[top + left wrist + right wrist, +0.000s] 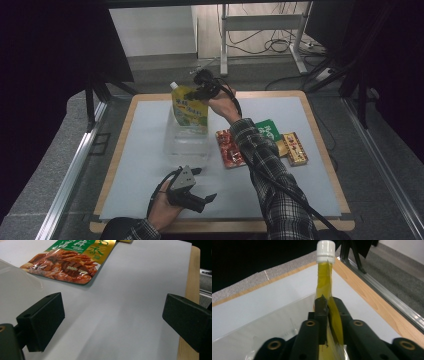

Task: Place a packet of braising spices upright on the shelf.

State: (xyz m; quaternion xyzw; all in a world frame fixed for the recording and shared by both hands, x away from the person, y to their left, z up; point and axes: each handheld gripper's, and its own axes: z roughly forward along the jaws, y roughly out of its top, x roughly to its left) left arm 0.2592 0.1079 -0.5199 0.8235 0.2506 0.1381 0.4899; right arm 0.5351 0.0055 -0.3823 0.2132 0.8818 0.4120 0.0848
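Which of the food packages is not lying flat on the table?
The yellow-green spout pouch with the white cap. The right tool holds it upright over the clear plastic box, while the red, green and gold packets lie flat.

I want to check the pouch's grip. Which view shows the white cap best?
The right gripper view: the white cap stands close and sharp above the right gripper pinching the yellow pouch. In the high view the cap is tiny.

The spouted pouch [190,112] is yellow-green with a white cap [325,251]. Right of it lie a red-orange snack packet [229,148] and a green packet [269,129] on the pale grey, wood-edged desk [145,165].
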